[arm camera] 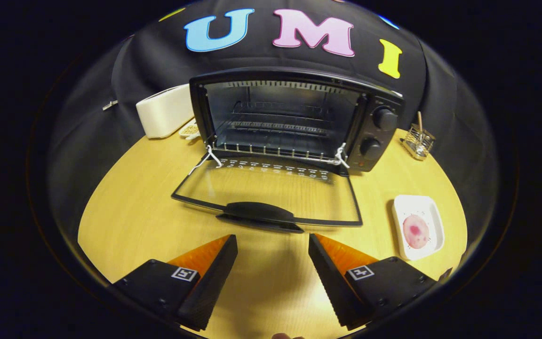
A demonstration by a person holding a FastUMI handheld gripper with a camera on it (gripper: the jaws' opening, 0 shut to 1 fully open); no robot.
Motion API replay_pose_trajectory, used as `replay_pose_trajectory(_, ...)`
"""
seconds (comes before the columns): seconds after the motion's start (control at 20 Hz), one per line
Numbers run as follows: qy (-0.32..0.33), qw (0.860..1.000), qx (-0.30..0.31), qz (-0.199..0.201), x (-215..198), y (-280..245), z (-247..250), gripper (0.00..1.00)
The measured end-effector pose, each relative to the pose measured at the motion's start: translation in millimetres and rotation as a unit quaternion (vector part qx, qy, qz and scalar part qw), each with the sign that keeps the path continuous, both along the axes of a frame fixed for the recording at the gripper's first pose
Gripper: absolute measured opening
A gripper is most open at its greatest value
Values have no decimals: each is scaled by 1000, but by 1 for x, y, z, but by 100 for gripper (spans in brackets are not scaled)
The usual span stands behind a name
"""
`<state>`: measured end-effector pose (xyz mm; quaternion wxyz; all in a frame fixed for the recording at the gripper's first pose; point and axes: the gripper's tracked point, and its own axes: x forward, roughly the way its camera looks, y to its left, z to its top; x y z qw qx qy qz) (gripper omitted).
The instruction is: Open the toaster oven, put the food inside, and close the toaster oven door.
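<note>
A black toaster oven (pixel 374 136) stands at the back of the round wooden table, its glass door (pixel 271 193) folded down flat toward me. The door's dark handle (pixel 257 212) lies just ahead of my fingers. Inside the oven a wire rack (pixel 275 127) sits bare. A pink round piece of food (pixel 416 230) rests on a white square plate (pixel 433 212), to the right of the door and beyond my right finger. My gripper (pixel 273 242) hovers above the table in front of the handle, open, with nothing between its fingers.
A white boxy appliance (pixel 163 110) stands left of the oven, with a small dish (pixel 190 129) tucked beside it. A wire holder (pixel 419 141) with a stick in it sits to the oven's right. The table's rim (pixel 85 221) curves close on both sides.
</note>
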<state>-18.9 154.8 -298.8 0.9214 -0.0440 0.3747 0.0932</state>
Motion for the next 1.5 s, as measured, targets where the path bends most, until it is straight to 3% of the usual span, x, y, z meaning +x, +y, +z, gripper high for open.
replay_pose_trajectory(0.3, -46, 999, -4, 26, 14, -71, 53, 99)
replay_pose_trajectory(0.65, -66, 998, -12, 4, 40, -192, 101, 99)
replay_pose_trajectory(0.75, -58, 998, -12, 4, 45, -219, 100, 99)
replay_pose_trajectory(0.9, -14, 999, -7, 34, 36, -246, 80, 99)
replay_pose_trajectory(1.15, 25, 999, -3, 27, 34, -302, 54, 99)
replay_pose_trajectory(1.5, 121, 991, 27, -53, 55, -351, -6, 99)
